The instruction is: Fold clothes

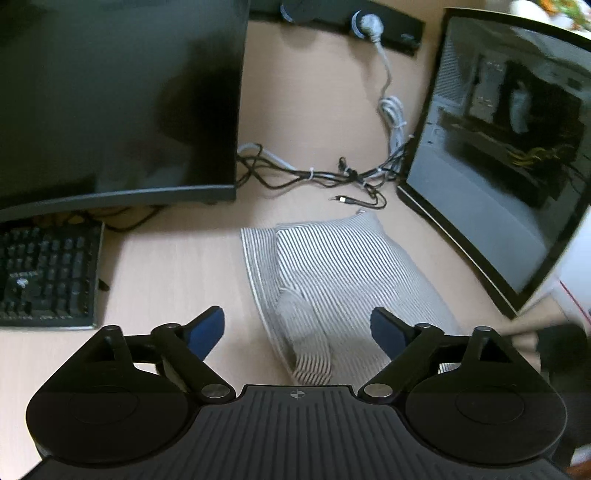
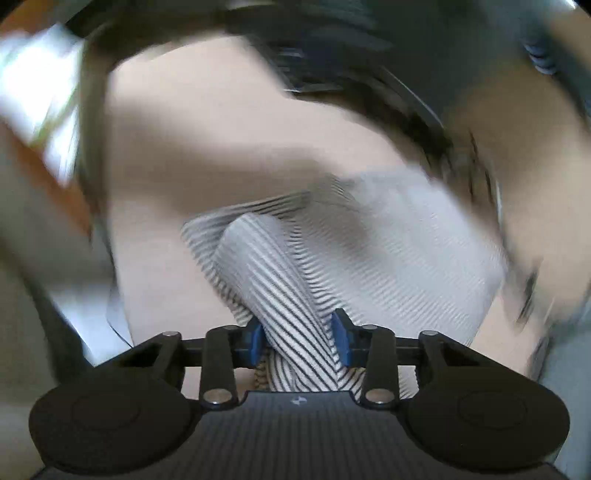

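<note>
A grey and white striped garment lies partly folded on the light wooden desk, between two monitors. My left gripper is open and empty, hovering just above the garment's near end, with its blue pads spread wide. In the right wrist view, which is heavily motion blurred, my right gripper is shut on a bunched fold of the striped garment, which rises between its blue pads.
A dark monitor stands at the left and a second monitor at the right. A black keyboard sits at the left. Tangled cables and a power strip lie behind the garment.
</note>
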The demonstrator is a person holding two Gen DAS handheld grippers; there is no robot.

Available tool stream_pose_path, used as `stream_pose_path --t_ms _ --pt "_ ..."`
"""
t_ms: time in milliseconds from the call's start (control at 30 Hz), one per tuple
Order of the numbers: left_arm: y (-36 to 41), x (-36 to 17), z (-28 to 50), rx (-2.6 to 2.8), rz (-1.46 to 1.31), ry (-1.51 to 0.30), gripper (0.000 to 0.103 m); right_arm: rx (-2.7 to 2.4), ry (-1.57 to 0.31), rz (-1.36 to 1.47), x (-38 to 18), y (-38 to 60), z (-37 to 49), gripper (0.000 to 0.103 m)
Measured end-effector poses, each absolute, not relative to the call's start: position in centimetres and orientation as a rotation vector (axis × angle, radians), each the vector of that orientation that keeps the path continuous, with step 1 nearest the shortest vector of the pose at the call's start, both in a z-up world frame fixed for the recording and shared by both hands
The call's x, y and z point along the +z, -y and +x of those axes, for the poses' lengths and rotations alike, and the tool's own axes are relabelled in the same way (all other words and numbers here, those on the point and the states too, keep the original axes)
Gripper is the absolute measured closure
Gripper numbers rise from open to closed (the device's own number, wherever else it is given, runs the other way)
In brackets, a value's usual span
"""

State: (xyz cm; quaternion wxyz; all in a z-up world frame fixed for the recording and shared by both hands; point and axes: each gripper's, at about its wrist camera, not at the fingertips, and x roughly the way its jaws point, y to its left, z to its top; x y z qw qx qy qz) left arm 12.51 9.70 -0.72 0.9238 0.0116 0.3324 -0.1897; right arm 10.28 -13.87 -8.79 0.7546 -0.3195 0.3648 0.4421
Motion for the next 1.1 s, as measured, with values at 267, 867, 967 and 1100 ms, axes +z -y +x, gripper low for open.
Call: stream_pose_path --t_ms 267,867,967,1100 --pt "-7.0 -3.3 8.4 -0.615 0.323 -0.676 0.008 0.93 -1.155 -0.125 -9.0 17.6 17.9 0.078" --pt "-6.8 -4.6 10.3 -0.84 0.296 -0.758 0.008 0.999 -0.682 -0.768 -10.5 14.5 8.7 0.041" --pt "-8.2 -3.7 11.6 -0.781 0.221 -0.761 0.006 0.991 -0.62 -0.857 -11.3 13.9 7.6 0.037" --pt "-8.4 -3.0 12.1 -0.733 0.201 -0.733 0.005 0.988 -0.595 -0.908 -11.4 13.4 7.1 0.037"
